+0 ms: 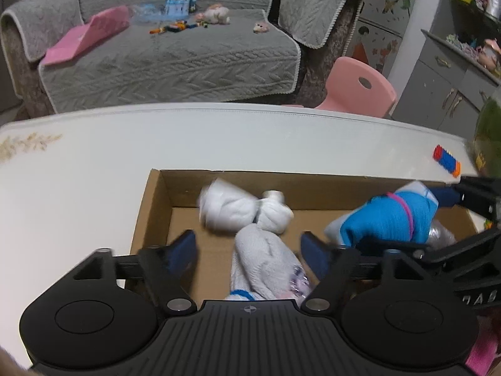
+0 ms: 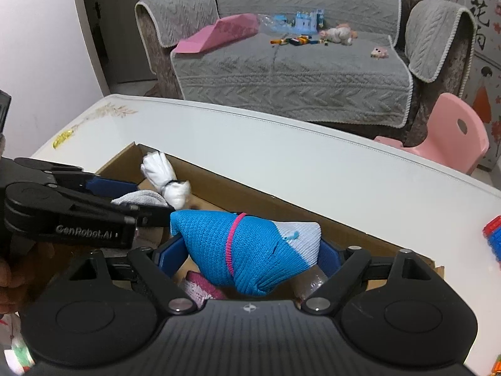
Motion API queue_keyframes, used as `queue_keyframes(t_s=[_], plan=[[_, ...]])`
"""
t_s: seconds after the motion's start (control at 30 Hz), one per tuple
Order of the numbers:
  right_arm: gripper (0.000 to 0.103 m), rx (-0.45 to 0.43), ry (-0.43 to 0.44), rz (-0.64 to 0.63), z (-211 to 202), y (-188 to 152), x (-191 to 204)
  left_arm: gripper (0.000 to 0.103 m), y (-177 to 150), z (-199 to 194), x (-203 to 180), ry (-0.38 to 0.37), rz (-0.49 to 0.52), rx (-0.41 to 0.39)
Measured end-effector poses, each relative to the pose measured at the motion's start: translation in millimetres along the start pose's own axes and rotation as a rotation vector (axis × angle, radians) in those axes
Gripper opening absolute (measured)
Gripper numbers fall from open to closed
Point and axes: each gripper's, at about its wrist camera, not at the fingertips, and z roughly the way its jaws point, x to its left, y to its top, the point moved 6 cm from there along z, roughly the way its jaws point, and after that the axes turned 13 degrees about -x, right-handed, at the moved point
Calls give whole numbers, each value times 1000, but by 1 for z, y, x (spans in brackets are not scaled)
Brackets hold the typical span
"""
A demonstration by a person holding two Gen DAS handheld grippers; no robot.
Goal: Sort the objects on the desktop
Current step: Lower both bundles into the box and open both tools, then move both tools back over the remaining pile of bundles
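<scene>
An open cardboard box (image 1: pixel 156 206) (image 2: pixel 281 206) stands on the white table (image 1: pixel 94 163). At its far wall lies a white sock bundle (image 1: pixel 231 213) (image 2: pixel 159 169). A grey-white sock bundle (image 1: pixel 266 260) lies on the box floor between the fingers of my left gripper (image 1: pixel 249 249) (image 2: pixel 156 197), which is open, with a gap showing beside the left pad. A blue sock bundle with a pink stripe (image 2: pixel 244 250) (image 1: pixel 385 219) fills the span of my right gripper (image 2: pixel 252 255) (image 1: pixel 407 219), whose pads press both its ends, low over the box's right part.
A red, blue and orange block stick (image 1: pixel 446 160) (image 2: pixel 493 235) lies on the table right of the box. Something pink (image 2: pixel 203 285) sits in the box under the blue bundle. A pink chair (image 1: pixel 360 87) and a grey sofa (image 2: pixel 281 72) stand beyond the table's far edge.
</scene>
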Motion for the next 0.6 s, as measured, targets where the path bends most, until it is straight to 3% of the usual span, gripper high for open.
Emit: queue_keyframes(t_s=[0.13,0.3,0.4,0.6], plan=[[101,-34,-4,4,-12,5,-1,92,0,-23,-8,-6,53,-26],[102,-79,-29,7,-45,17,-3,97,3,-71,-12,-32,74,-73],[102,-136,-27,19,-82,23,-4,103,2,-112,-9,-32,81,-132],[102,-253,-8,67,-157,15,-11,103,-22,-184,6,-6,86,-223]])
